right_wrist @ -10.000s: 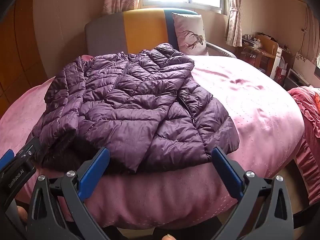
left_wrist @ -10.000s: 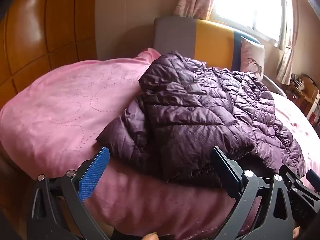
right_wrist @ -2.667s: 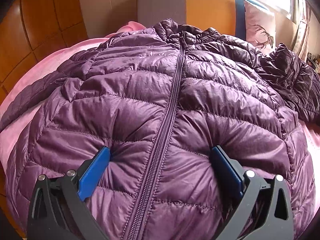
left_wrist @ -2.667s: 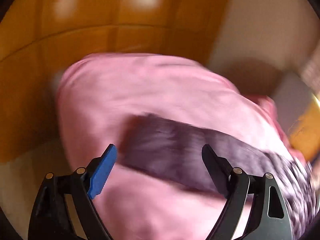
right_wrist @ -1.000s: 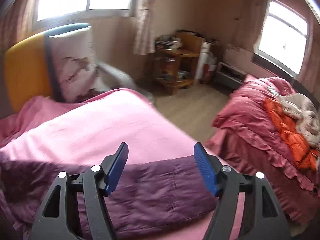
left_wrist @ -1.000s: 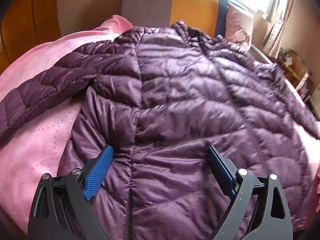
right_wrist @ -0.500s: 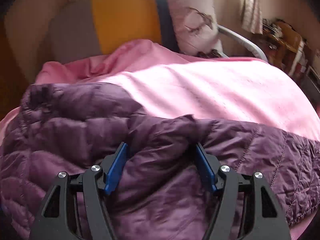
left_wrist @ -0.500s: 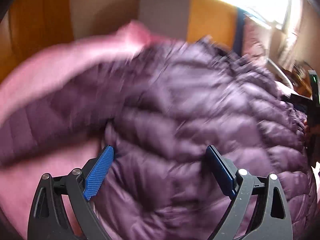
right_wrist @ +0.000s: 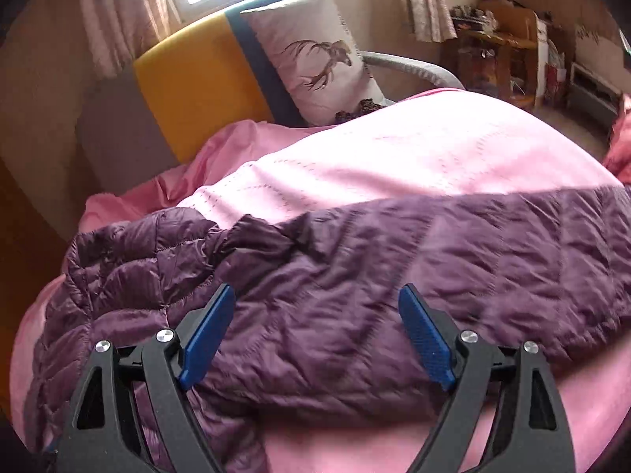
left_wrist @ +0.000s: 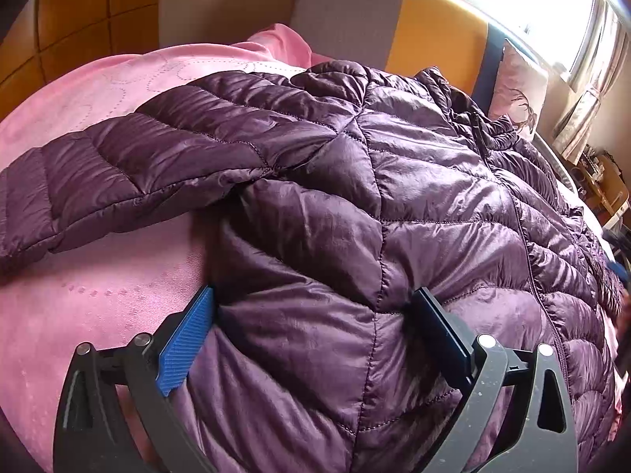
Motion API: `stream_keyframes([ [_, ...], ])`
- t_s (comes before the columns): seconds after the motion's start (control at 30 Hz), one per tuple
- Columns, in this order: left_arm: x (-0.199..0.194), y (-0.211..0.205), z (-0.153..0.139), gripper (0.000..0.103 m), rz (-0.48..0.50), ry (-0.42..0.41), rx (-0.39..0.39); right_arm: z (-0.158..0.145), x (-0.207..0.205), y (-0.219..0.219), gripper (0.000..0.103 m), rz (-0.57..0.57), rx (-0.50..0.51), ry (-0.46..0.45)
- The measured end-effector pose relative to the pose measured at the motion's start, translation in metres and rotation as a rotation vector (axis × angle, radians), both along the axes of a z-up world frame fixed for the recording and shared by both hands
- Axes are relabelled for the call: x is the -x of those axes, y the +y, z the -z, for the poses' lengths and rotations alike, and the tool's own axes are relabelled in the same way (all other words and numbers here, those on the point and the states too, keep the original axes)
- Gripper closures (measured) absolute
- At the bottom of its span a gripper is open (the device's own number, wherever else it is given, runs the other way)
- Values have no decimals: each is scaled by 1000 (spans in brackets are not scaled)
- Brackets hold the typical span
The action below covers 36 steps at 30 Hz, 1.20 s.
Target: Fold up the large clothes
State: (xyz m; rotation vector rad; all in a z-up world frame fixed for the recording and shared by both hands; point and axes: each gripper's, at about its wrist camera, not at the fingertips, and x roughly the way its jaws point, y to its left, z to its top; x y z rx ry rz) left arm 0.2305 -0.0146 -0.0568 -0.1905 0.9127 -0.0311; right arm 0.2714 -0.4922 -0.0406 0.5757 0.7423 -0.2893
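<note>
Lying spread front-up on the pink bedspread point(left_wrist: 98, 295), the purple puffer jacket point(left_wrist: 394, 205) fills both views; left gripper point(left_wrist: 311, 315) and right gripper point(right_wrist: 315, 315) have jaws spread wide, fingertips pressed into the quilting.

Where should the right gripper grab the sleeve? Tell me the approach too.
Probably at the cuff end of the sleeve, at the right of the right wrist view. The sleeve lies flat and outstretched on the bedspread; its thin edge suits the open right gripper coming in low from that end, one finger under the edge.
</note>
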Motion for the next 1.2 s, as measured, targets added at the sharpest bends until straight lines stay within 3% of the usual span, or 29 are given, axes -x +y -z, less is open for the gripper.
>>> stream_keyframes([
  [0.1,-1,0,0,6,0,-3,5,11,59,-45,19,129,-136,0],
  [0.23,0,1,0,6,0,-7,13,31,110,-103,23,355,-232,16],
  [0.3,1,1,0,5,1,-7,15,38,123,-132,40,436,-303,-26],
  [0.4,2,2,0,5,3,-11,23,34,122,-167,43,534,-370,-64],
  [0.43,2,2,0,5,3,-11,25,31,119,-177,45,566,-362,-49],
  [0.47,2,2,0,5,2,-11,24,27,114,-184,57,589,-355,-27],
  [0.5,2,2,0,5,2,-11,24,24,109,-192,80,604,-349,-1],
  [0.53,2,2,0,5,2,-12,23,22,107,-197,90,609,-335,21],
  [0.73,2,1,1,4,16,-12,13,-14,114,-207,96,688,-124,122],
  [0.9,0,2,1,4,19,-10,-3,-63,76,-135,97,419,37,22],
  [1.0,0,3,1,4,19,-10,-4,-87,29,-56,97,174,98,-52],
  [1.1,0,4,1,4,20,-12,3,-100,-17,42,97,-92,97,-110],
  [1.2,1,4,2,4,20,-15,12,-94,-49,133,97,-298,81,-112],
])
